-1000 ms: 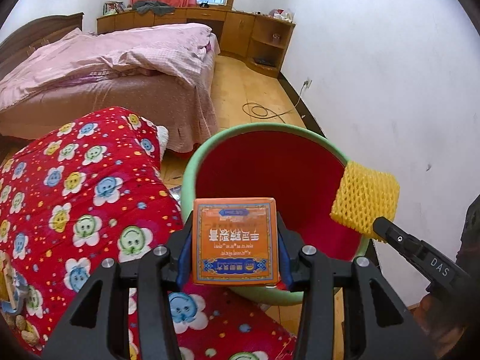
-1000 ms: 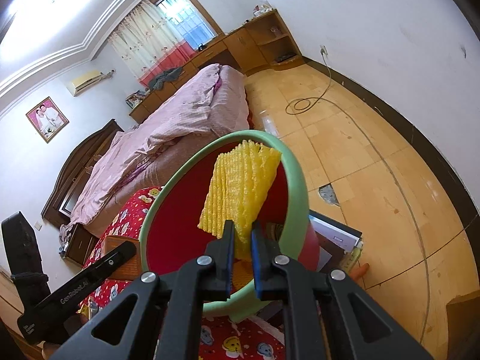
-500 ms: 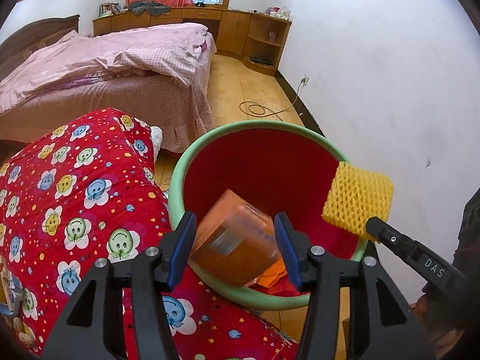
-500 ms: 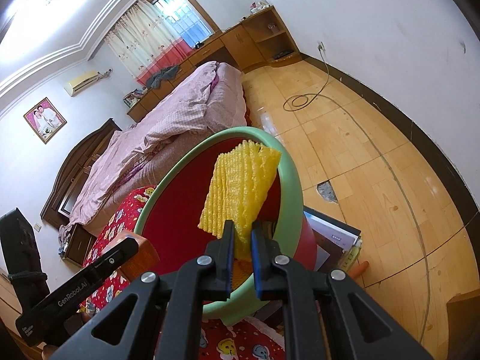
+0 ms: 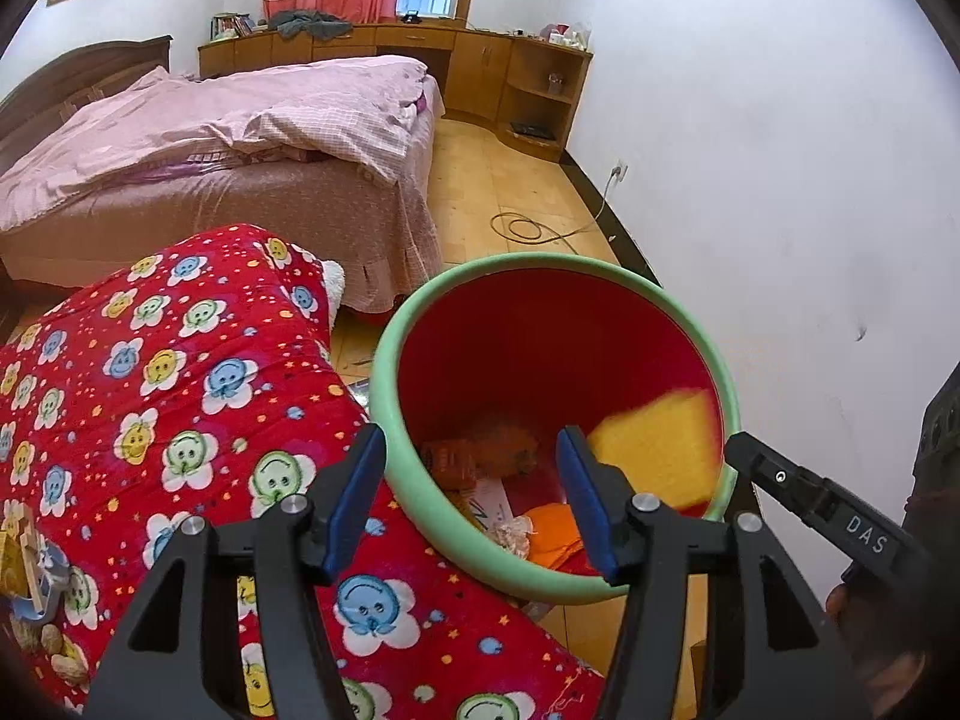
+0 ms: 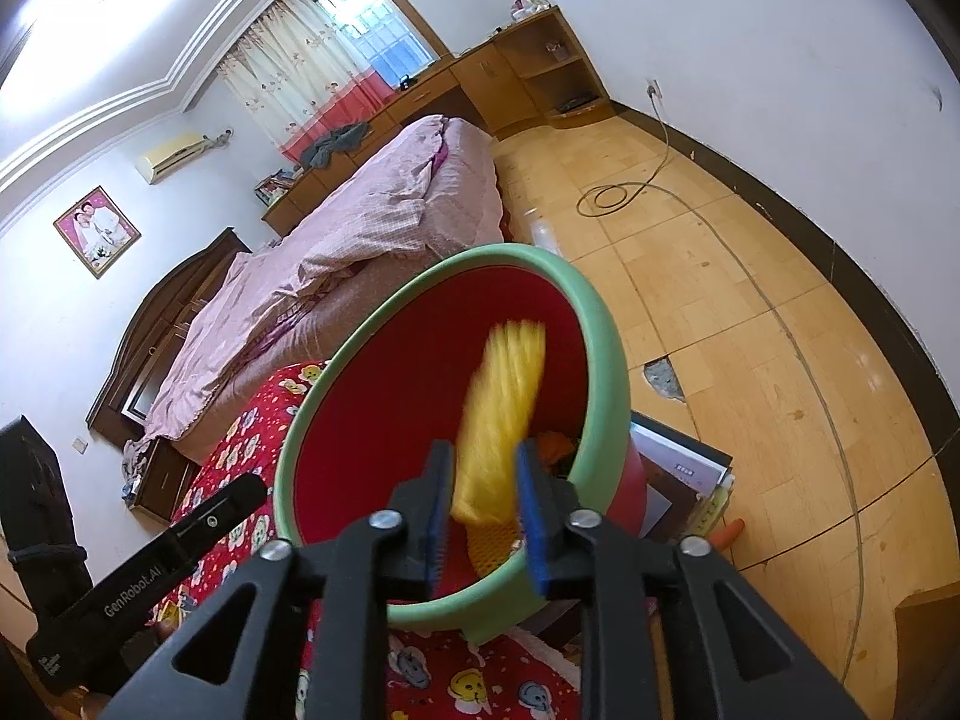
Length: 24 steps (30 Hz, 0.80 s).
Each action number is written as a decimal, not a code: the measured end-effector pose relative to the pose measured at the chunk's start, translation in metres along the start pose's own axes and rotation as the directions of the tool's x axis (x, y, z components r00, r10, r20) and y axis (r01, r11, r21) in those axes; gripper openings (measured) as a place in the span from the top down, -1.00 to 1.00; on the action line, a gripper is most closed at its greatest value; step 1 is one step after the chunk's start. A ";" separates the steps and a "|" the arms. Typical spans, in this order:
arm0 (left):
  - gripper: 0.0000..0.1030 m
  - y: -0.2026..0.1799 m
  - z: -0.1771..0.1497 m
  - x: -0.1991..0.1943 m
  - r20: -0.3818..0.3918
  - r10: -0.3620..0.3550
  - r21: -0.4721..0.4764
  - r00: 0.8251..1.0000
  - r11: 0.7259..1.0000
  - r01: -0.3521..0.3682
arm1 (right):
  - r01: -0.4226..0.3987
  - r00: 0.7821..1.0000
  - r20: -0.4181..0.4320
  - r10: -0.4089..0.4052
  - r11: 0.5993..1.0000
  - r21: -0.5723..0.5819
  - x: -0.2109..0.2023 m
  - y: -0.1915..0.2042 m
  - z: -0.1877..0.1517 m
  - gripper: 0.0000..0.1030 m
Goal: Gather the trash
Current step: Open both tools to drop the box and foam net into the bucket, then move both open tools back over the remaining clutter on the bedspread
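Observation:
A red bin with a green rim (image 5: 396, 354) (image 6: 606, 330) stands beside the red flowered quilt (image 5: 150, 372). My left gripper (image 5: 471, 498) is open and empty over the bin's near rim. The orange box (image 5: 474, 456) lies blurred inside the bin among other scraps. My right gripper (image 6: 480, 498) is open over the bin; the yellow foam net (image 6: 504, 402) is blurred between and beyond its jaws, dropping into the bin. The net also shows in the left wrist view (image 5: 660, 450) against the bin's right wall.
A pink bed (image 5: 210, 150) lies behind the bin. Wooden cabinets (image 5: 510, 78) line the far wall. A cable (image 5: 528, 225) coils on the wooden floor. Books or boxes (image 6: 678, 474) lie on the floor right of the bin. The white wall (image 5: 780, 180) is close on the right.
My left gripper opened and the orange box fell into the bin. My right gripper then opened and the yellow foam net is falling into the bin.

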State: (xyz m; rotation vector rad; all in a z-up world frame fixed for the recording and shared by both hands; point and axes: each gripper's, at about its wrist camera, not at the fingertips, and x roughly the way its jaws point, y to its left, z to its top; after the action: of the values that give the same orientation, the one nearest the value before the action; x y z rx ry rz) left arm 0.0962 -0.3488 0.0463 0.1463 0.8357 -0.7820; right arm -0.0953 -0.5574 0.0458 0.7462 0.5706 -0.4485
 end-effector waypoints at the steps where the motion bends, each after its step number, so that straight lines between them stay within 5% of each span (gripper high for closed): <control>1: -0.15 0.002 -0.001 -0.002 0.001 -0.001 -0.005 1.000 1.000 0.001 | -0.002 1.000 0.001 0.002 1.000 -0.001 -0.001 0.001 0.000 0.35; 24: -0.15 0.067 -0.028 -0.063 0.048 0.100 -0.167 0.994 0.982 -0.091 | -0.054 0.999 0.006 0.054 0.997 -0.050 -0.023 0.037 -0.018 -0.04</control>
State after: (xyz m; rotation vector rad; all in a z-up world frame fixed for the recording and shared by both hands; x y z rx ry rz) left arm 0.0976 -0.2537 0.0603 0.0173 0.8300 -0.6215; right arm -0.0972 -0.5163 0.0680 0.7100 0.5513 -0.3857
